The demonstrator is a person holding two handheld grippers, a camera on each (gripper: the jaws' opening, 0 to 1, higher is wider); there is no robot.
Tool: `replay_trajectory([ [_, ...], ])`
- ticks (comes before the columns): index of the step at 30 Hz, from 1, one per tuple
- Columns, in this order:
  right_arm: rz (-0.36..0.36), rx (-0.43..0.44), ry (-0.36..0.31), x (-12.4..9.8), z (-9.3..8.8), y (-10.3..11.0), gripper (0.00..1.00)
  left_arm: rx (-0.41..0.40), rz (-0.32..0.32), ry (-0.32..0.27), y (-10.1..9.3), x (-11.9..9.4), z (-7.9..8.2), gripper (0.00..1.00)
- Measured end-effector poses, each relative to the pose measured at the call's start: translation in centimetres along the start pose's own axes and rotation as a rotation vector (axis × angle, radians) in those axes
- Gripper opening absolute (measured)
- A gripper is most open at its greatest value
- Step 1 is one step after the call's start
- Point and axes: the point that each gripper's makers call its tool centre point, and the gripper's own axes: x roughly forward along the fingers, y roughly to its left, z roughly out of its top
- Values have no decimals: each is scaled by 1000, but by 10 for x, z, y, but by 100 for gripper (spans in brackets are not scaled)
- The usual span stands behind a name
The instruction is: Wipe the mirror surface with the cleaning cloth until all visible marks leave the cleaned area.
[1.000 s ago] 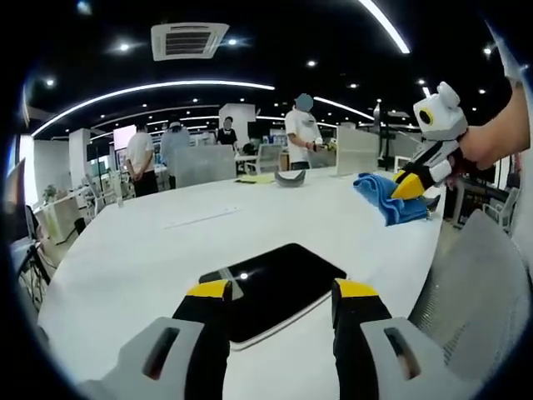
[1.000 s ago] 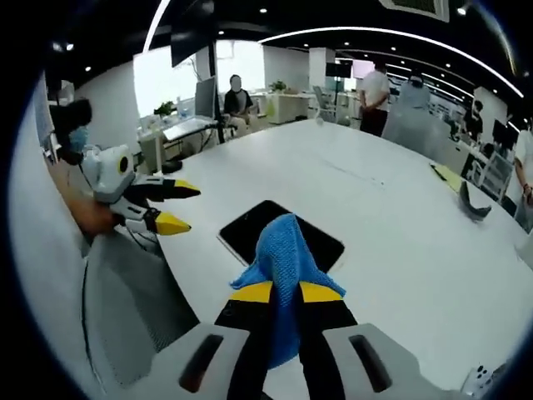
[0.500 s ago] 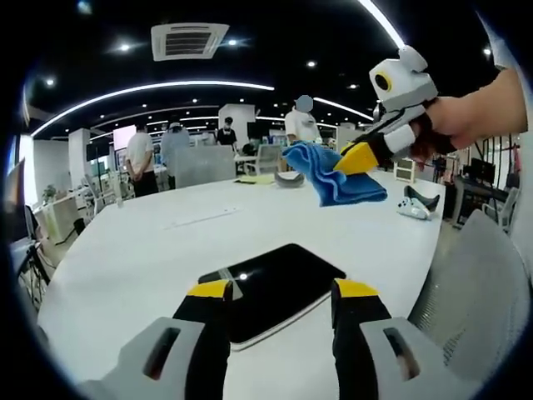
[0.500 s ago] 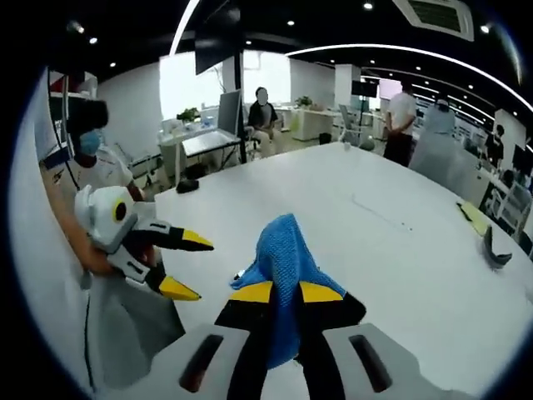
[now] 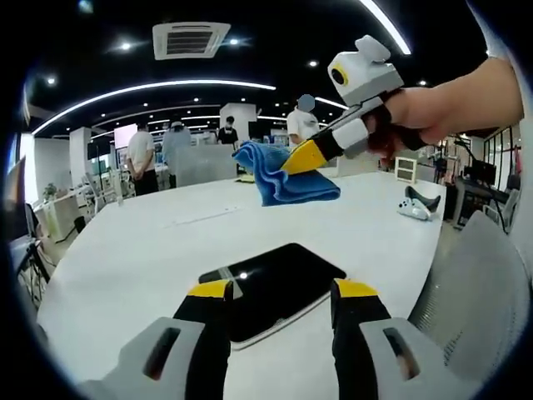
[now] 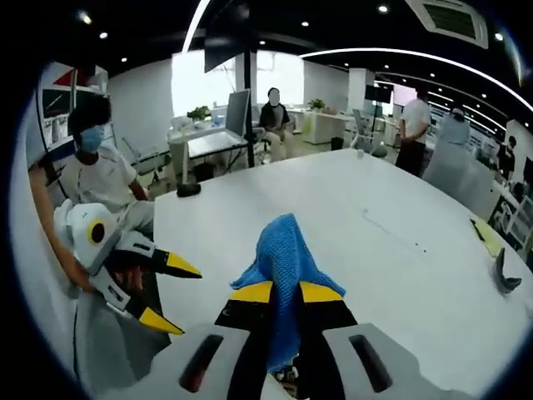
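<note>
Mirror [image 5: 271,290] lying unwiped on the worktop [image 5: 150,250]; blue cloth [image 5: 283,173], clamped in the right tongs [image 5: 301,155], has been carried nearer above it; left tongs [image 5: 279,288] held apart.

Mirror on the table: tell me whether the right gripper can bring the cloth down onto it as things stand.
Probably yes. The right gripper holds the cloth in the air beyond the mirror, with bare table around and nothing between.

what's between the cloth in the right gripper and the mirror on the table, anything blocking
Nothing visible blocks it. The right gripper holds the blue cloth in the air above the white table. The dark mirror lies flat and uncovered just ahead of the open left gripper.
</note>
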Motion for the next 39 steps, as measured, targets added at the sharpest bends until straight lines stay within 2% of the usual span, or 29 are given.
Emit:
replay_trajectory([
  [6,22,-8,3,21,3,-3,6,2,-1,2,0,0,0,46],
  [13,48,-33,31,41,-2,-1,6,1,8,1,1,0,0,46],
  [22,76,-50,45,71,5,-7,6,-5,9,1,1,1,-1,46],
  [31,82,-59,47,88,10,-18,6,-9,5,10,1,1,-3,46],
  [39,82,-62,45,90,9,-19,6,-3,1,13,0,3,-4,46],
])
